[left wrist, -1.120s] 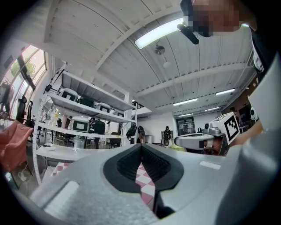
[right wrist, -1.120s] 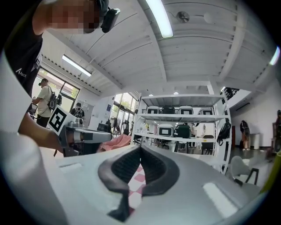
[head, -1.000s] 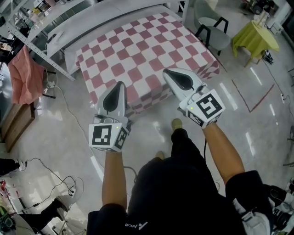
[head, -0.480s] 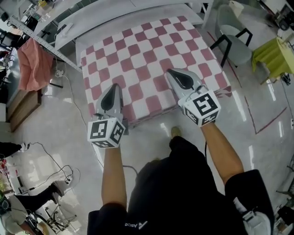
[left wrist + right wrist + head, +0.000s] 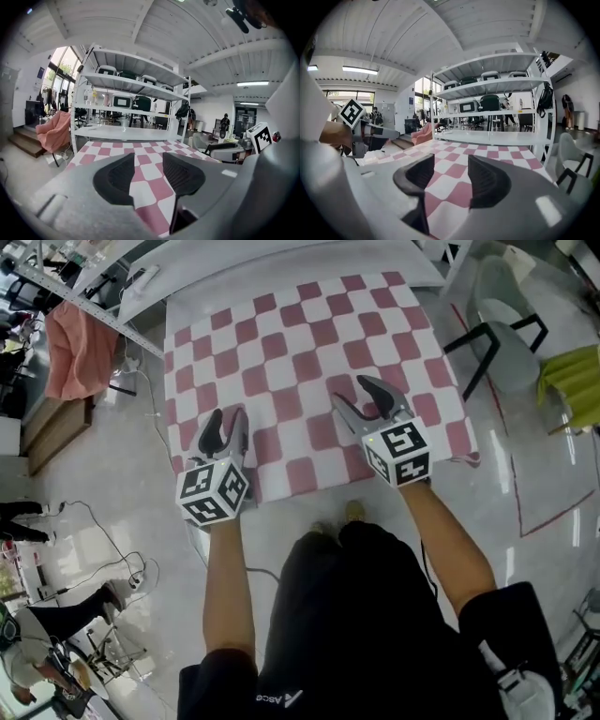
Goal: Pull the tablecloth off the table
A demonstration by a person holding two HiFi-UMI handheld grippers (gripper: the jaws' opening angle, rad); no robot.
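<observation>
Left gripper (image 5: 223,418) and right gripper (image 5: 354,392) have reached the checked tablecloth (image 5: 309,343) mid-frame, jaws newly half-open over it, gripping nothing, ready to grasp.

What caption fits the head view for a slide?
Empty jaws just opening, the grey left gripper and right gripper reach over the near edge of the pink-and-white checked fabric tablecloth.

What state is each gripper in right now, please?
Left gripper: open, jaws just opened, gripping nothing, over the tablecloth.
Right gripper: open, jaws just opened, gripping nothing.
</observation>
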